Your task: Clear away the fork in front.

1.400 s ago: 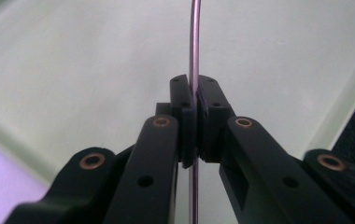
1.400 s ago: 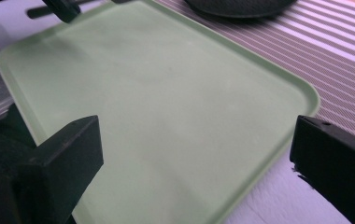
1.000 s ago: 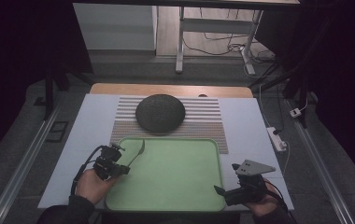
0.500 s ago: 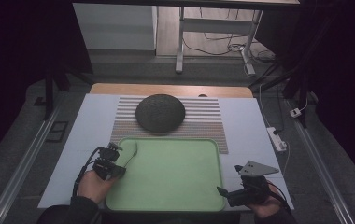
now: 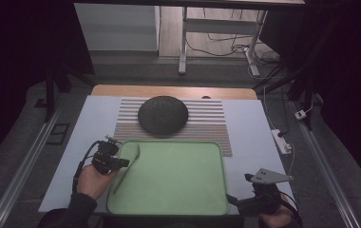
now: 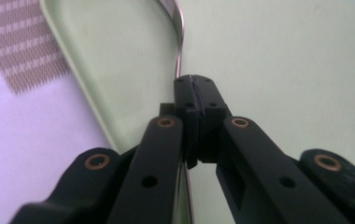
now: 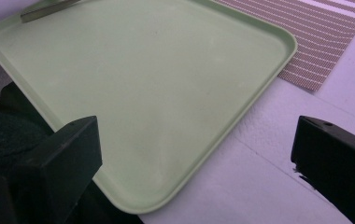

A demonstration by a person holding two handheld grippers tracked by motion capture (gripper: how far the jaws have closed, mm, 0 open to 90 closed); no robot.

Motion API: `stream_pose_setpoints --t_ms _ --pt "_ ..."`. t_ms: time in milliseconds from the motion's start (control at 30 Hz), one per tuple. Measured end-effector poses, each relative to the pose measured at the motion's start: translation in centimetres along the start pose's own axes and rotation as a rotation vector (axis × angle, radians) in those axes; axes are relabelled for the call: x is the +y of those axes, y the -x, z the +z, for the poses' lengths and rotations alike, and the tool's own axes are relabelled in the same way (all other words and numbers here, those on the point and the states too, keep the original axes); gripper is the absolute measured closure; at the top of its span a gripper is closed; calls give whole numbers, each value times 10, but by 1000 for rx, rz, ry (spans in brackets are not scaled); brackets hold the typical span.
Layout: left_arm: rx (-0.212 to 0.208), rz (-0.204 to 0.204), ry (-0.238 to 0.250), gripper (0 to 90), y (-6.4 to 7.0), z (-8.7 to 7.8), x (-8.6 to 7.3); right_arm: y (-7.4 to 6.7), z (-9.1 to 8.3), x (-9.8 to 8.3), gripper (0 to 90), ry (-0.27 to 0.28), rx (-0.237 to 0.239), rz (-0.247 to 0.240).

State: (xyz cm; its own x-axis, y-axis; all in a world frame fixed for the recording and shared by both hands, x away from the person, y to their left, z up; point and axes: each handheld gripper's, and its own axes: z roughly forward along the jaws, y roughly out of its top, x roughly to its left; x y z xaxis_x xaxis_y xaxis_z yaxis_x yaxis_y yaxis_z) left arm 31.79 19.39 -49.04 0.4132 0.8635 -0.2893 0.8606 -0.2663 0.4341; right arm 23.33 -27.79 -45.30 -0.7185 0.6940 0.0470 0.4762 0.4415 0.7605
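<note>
A white counter (image 5: 254, 142) carries a pale green tray (image 5: 183, 199) at its near edge, a striped mat (image 5: 216, 124) behind the tray, and a dark round dome-shaped object (image 5: 163, 114) resting on the mat.

The left tongs (image 5: 121, 163) sit at the tray's left edge, closed tight around the thin handle of a metal utensil (image 5: 127, 164), probably a fork or spoon. In the left gripper view the two black jaws meet with no gap, and the utensil's handle (image 6: 180, 51) curves away from their tips over the tray floor. Its head lies toward the tray's far-left corner and its other end trails toward the near-left corner. Whether it is lifted clear or resting on the tray cannot be told.

The right tongs (image 5: 239, 199) hover at the tray's near-right corner, spread wide and holding nothing. In the right gripper view the tray's corner (image 7: 133, 205) lies between the two parted jaws, untouched.

The likely risks: the handle is thin and smooth and pinched only at the jaw tips, so it could pivot or slide out if tilted or moved quickly. Its trailing end could also catch on the tray's raised rim and knock the tray sideways, since the right tongs are not steadying it.
</note>
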Motion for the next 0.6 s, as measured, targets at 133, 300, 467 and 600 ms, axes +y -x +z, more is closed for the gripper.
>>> stream_pose_setpoints --t_ms 133,300,467,600 --pt "-1 21 17 886 -8 7 13 -1 -2 -2 19 1 3 2" --pt "15 55 2 887 -11 20 24 0 0 -1 19 -8 11 6" --pt "15 75 -11 886 -9 29 31 0 1 -1 19 -20 13 4" --pt "11 98 -16 886 -3 34 34 1 1 -1 20 -17 17 11"
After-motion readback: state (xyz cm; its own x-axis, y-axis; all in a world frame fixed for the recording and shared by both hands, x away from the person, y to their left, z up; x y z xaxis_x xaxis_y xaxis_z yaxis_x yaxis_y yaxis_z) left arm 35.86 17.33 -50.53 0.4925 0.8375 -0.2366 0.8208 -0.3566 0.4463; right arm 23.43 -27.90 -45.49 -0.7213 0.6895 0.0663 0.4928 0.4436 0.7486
